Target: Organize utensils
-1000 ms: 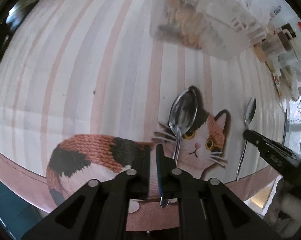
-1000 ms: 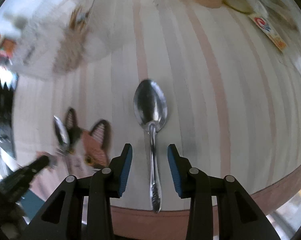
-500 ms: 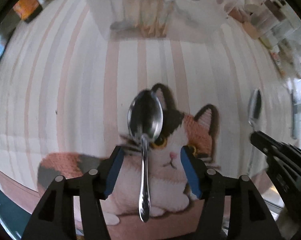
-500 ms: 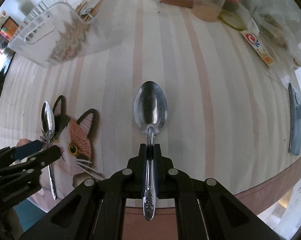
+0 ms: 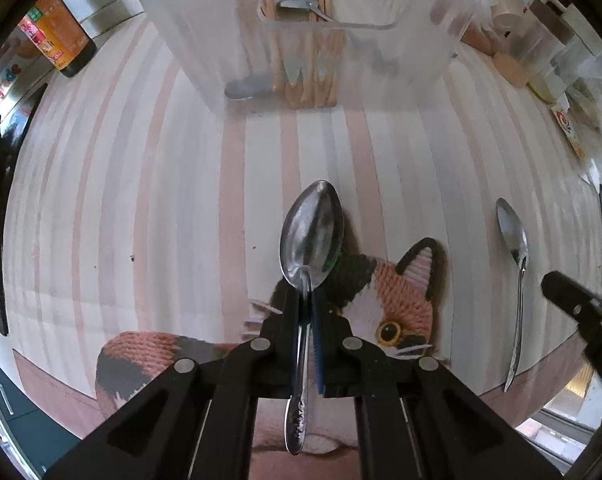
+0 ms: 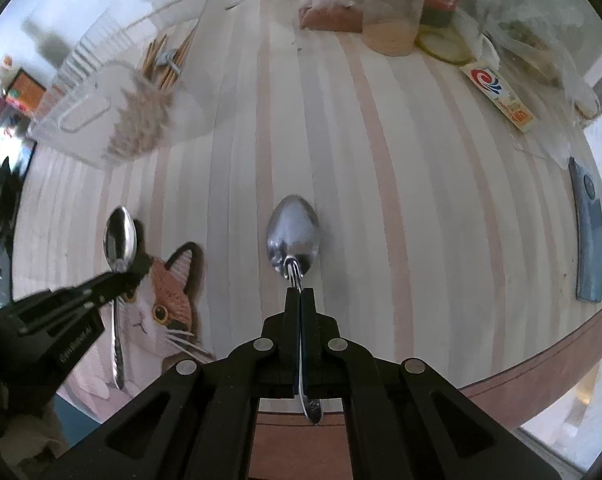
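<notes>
A steel spoon (image 5: 312,236) lies over the cat print on the striped tablecloth. My left gripper (image 5: 306,300) points down, and its jaws are closing with the pads pressed on the spoon's handle. A second spoon (image 6: 293,236) sits further right on the cloth. My right gripper (image 6: 300,296) has its jaws closing tight on that handle. Each view also shows the other pair: the right spoon (image 5: 513,236) with the right gripper (image 5: 581,312), and the left spoon (image 6: 119,240) with the left gripper (image 6: 113,280). A clear plastic bin (image 5: 301,40) at the back holds wooden chopsticks (image 5: 301,80) and a spoon.
A bottle with an orange label (image 5: 57,36) stands at the back left. A plastic cup (image 6: 393,20), a printed packet (image 6: 501,96) and bags crowd the back right. A dark blue flat object (image 6: 589,232) lies by the right edge. The table's round front edge (image 6: 541,380) is close.
The left gripper, shut beside its spoon, opened around the handle and has now shut on it. The right gripper went from open around its handle to shut on it.
</notes>
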{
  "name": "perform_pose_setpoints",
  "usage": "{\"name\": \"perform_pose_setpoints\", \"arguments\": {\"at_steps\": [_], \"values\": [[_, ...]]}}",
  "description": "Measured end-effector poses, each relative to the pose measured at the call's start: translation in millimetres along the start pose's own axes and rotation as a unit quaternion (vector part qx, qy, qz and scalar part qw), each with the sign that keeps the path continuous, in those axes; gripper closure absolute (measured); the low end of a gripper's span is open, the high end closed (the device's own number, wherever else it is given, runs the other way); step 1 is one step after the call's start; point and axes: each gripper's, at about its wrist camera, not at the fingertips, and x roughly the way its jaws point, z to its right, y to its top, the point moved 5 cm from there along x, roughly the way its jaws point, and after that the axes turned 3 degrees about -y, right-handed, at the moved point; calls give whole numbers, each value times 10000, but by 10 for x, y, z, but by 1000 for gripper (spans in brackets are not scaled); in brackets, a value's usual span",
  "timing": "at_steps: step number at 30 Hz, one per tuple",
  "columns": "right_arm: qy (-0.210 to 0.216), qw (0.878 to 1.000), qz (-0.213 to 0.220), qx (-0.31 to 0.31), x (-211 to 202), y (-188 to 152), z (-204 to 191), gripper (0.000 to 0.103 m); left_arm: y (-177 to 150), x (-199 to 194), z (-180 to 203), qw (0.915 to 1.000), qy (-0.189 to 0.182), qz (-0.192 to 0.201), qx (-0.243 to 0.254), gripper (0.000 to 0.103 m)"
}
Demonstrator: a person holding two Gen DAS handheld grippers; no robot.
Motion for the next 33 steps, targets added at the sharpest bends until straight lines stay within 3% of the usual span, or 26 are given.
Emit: {"name": "perform_pose_setpoints", "arguments": {"at_steps": [5, 9, 11, 12, 13, 16, 18, 19, 20, 21, 22, 30, 33], "values": [[300, 9989, 97, 335, -107, 119, 179, 103, -52, -207, -194, 9998, -58, 160, -142, 101], [669, 9962, -130, 540, -50, 195, 291, 100, -135, -250, -388, 9983, -324, 148, -462, 98], [613, 9966, -183, 518, 8, 190, 258, 85, -179, -168, -474, 9970, -420, -39, -644, 86], [610, 9969, -177, 469, 47, 192, 218, 69, -213, -127, -514, 9961, -496, -124, -719, 82], [632, 9971, -200, 386, 88, 198, 179, 63, -244, -86, -533, 9951, -591, -172, -772, 74], [465, 9983, -329, 115, 227, 174, 28, 63, -303, -81, -538, 9927, -892, -92, -802, 50], [361, 9985, -404, 1, 310, 139, -30, 63, -333, -91, -521, 9928, -922, -63, -757, 46], [236, 9993, -288, -68, 311, 137, -67, 68, -343, -92, -507, 9936, -873, -66, -715, 45], [135, 9995, -269, -126, 324, 138, -98, 72, -306, -88, -479, 9943, -823, -69, -672, 45], [-48, 9996, -192, -216, 332, 143, -135, 87, -293, -90, -446, 9951, -766, -63, -617, 45], [-202, 9993, -145, -270, 353, 150, -159, 95, -281, -86, -427, 9961, -690, -59, -548, 45], [-199, 9995, -69, -219, 416, 167, -217, 97, 99, 13, -319, 9977, -300, 66, -601, 46], [-174, 9997, -52, -158, 431, 165, -231, 97, 204, 21, -291, 9989, 75, 166, -430, 67]]}}
